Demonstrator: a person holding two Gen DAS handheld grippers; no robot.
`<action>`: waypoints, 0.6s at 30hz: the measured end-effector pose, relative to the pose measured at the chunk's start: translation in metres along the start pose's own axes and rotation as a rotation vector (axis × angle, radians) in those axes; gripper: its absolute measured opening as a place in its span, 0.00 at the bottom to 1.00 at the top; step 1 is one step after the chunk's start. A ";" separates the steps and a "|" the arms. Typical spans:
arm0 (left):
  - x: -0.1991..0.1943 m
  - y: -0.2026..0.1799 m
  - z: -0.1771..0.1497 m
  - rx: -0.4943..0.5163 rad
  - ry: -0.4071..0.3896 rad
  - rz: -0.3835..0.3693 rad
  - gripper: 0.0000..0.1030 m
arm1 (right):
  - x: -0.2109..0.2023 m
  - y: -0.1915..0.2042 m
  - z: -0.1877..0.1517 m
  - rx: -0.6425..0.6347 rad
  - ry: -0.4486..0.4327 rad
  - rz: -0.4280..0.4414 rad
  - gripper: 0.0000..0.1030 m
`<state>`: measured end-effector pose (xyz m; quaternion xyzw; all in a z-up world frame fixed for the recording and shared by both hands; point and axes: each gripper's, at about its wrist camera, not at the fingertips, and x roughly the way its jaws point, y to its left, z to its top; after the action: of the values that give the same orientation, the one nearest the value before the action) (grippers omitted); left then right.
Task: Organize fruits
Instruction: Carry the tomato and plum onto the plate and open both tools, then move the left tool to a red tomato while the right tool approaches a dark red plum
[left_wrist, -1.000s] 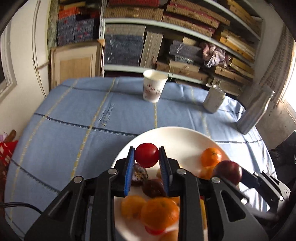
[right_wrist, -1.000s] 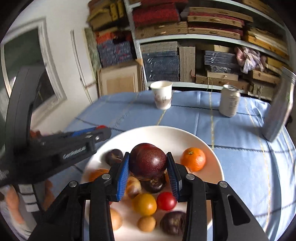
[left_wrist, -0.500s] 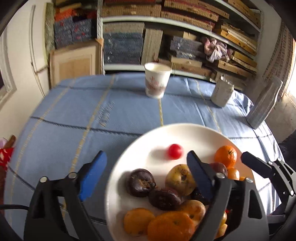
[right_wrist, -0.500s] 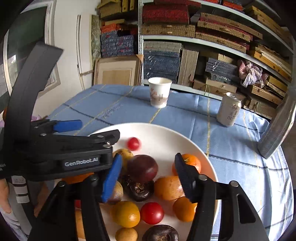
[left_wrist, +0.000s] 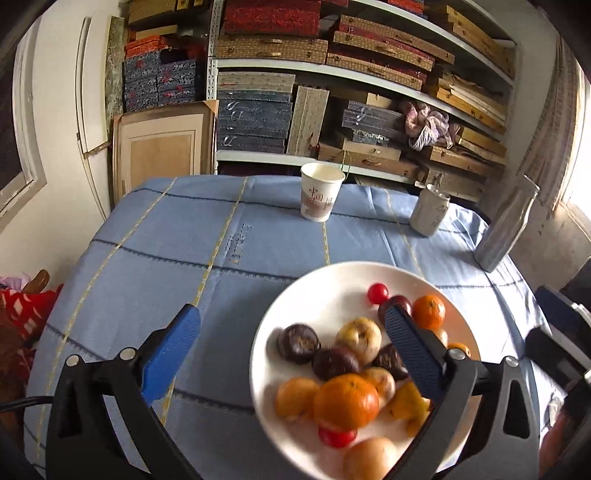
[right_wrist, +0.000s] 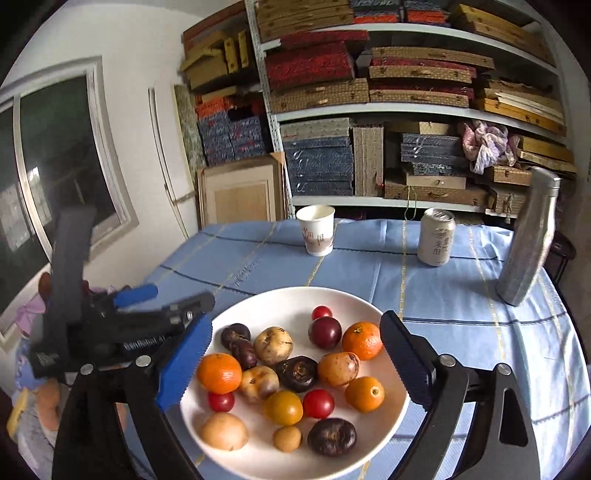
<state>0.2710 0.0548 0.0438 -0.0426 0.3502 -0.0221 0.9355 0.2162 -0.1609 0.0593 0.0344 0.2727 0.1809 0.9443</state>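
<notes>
A white plate (right_wrist: 280, 302) on the blue tablecloth holds several fruits: oranges, brown and dark round fruits, small red tomatoes. A small red tomato (left_wrist: 377, 292) lies free at the plate's far side, and a dark red plum (right_wrist: 325, 332) rests just in front of it. My left gripper (left_wrist: 290, 315) hovers over the plate's left rim, its jaws opening wide with nothing gripped. My right gripper (right_wrist: 295, 323) hangs above the fruit pile, jaws also opening, pads clear of every fruit. The left gripper (right_wrist: 177, 295) shows at the left of the right wrist view.
A paper cup (right_wrist: 316, 230), a drinks can (right_wrist: 436, 236) and a tall silver bottle (right_wrist: 526, 240) stand at the back of the table. Behind them are shelves stacked with boxes. Bare blue cloth (left_wrist: 184, 251) lies left of the plate.
The left gripper let go of the small red tomato and the right let go of the dark plum; both fruits now lie on the plate. Both grippers opened wide and drew back and up.
</notes>
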 end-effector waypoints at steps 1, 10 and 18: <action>-0.004 0.000 -0.002 -0.005 0.002 -0.012 0.96 | -0.008 -0.001 0.000 0.009 -0.011 0.000 0.90; -0.044 -0.020 -0.080 0.040 0.039 -0.031 0.96 | -0.067 -0.027 -0.046 0.181 -0.025 0.083 0.96; -0.075 -0.048 -0.148 0.148 0.065 0.008 0.96 | -0.089 -0.032 -0.130 0.123 0.074 0.007 0.96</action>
<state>0.1165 0.0030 -0.0137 0.0290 0.3781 -0.0457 0.9242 0.0882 -0.2267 -0.0111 0.0865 0.3177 0.1685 0.9291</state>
